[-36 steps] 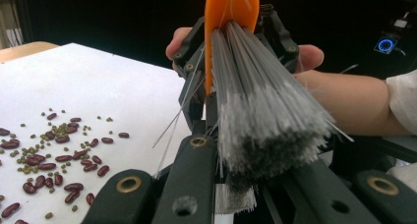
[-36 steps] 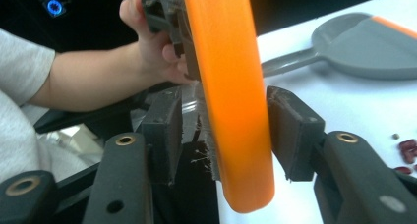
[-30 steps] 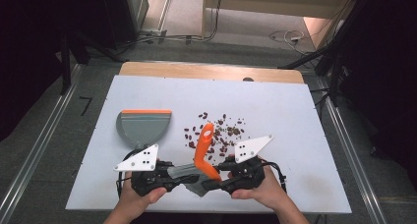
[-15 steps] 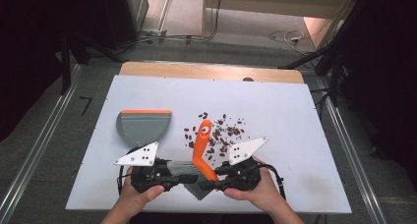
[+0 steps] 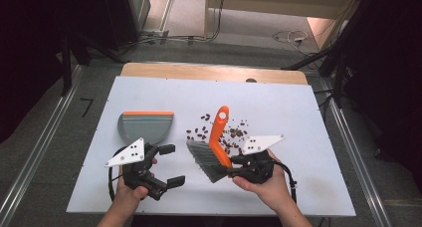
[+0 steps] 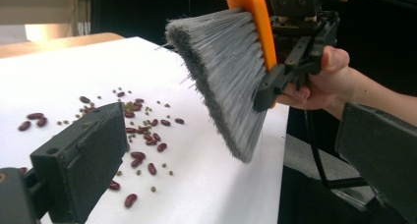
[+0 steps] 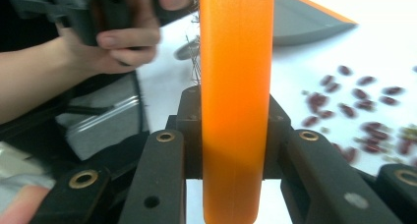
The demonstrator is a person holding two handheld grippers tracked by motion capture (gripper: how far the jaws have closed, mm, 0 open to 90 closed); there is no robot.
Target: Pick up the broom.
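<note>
The white tabletop (image 5: 149, 92) is bright and evenly lit from above, with soft, faint shadows — the surrounding floor falls into deep darkness. In the right gripper view the orange brush handle (image 7: 236, 101) is close and soft-focused, the beans (image 7: 354, 106) behind it blurred; the grey bristles (image 6: 226, 76) smear slightly.

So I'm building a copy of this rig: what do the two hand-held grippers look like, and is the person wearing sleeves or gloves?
Both the left gripper and the right gripper are black, with flat blocky jaws on linked bars joined by brass-coloured rivets. Each carries a pale three-cornered plate with small dark dots, and a black cable trails from each body. The hands are bare, with no gloves or sleeves in view.
</note>
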